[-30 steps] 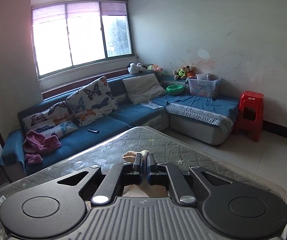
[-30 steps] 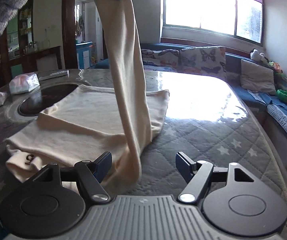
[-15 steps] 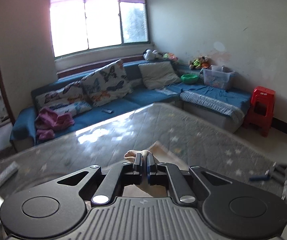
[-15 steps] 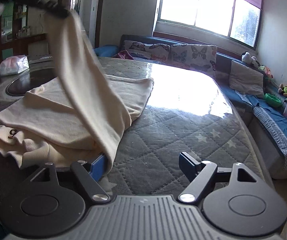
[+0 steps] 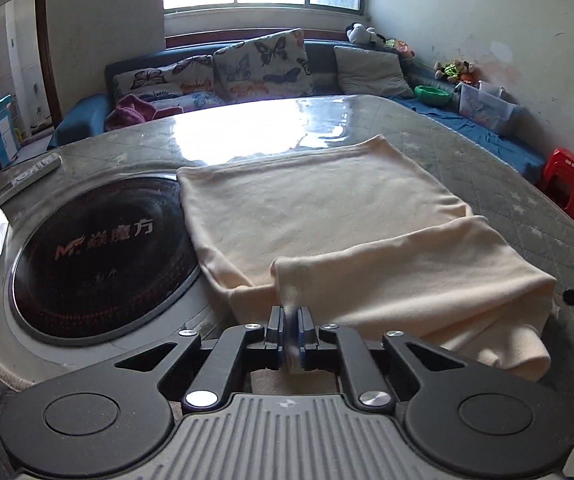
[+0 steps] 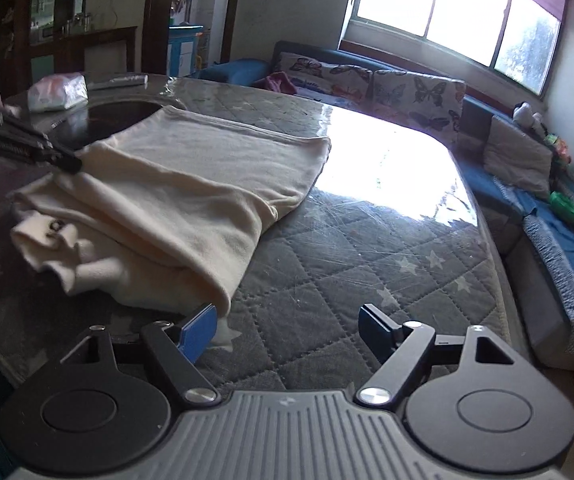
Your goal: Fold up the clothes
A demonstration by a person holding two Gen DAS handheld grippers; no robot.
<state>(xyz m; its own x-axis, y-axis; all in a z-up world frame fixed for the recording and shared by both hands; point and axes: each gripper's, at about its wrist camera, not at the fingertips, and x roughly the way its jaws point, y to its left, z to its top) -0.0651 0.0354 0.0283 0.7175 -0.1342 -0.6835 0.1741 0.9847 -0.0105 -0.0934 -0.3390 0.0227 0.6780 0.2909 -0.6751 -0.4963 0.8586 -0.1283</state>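
on the quilted table (image 6: 327, 280), cream garment (image 5: 327, 208) beside sofa (image 6: 407, 88)

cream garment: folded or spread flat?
Partly folded: one flap of the cream garment lies doubled over its body on the table, the left gripper pinching its edge.

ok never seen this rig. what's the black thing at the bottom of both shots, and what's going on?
It is no robot: a person holds a two-finger gripper in each hand, with a fisheye camera on each looking along the fingers. In the left wrist view the left gripper is shut on a fold of the cream garment. In the right wrist view the right gripper is open and holds nothing. The garment lies partly folded on a quilted table, beside a black cooktop.
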